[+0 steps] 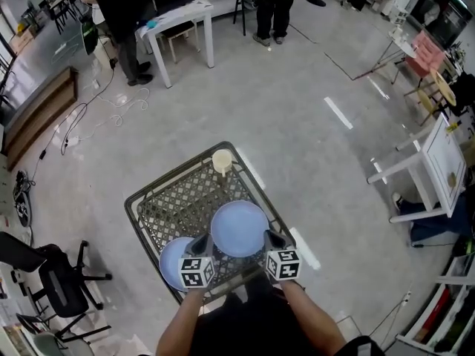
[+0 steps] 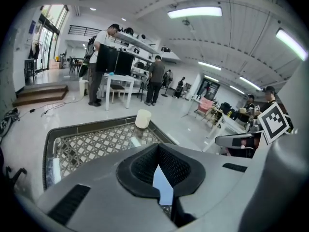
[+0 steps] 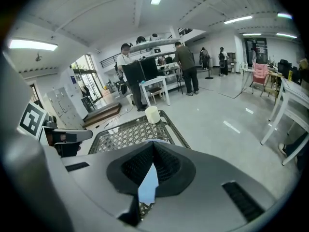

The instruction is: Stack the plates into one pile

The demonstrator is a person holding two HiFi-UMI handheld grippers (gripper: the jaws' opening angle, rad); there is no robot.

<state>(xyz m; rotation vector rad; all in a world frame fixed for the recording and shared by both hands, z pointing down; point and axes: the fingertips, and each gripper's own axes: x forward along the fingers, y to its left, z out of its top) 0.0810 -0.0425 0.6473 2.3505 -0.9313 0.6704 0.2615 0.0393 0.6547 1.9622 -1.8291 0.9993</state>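
Observation:
A light blue plate (image 1: 239, 227) hangs over the near half of the metal lattice table (image 1: 152, 196). My left gripper (image 1: 202, 243) is shut on its near left rim, and my right gripper (image 1: 270, 237) is shut on its near right rim. A sliver of this plate (image 2: 163, 189) shows between the left jaws in the left gripper view, and a sliver (image 3: 147, 184) shows between the right jaws in the right gripper view. A second blue plate (image 1: 174, 262) lies on the table at the near left, partly hidden by the left gripper.
A cream cup (image 1: 222, 160) stands at the table's far corner. A black office chair (image 1: 53, 279) is on the floor to the left. White tables (image 1: 429, 170) stand to the right. People stand by a white table (image 1: 180, 19) far off.

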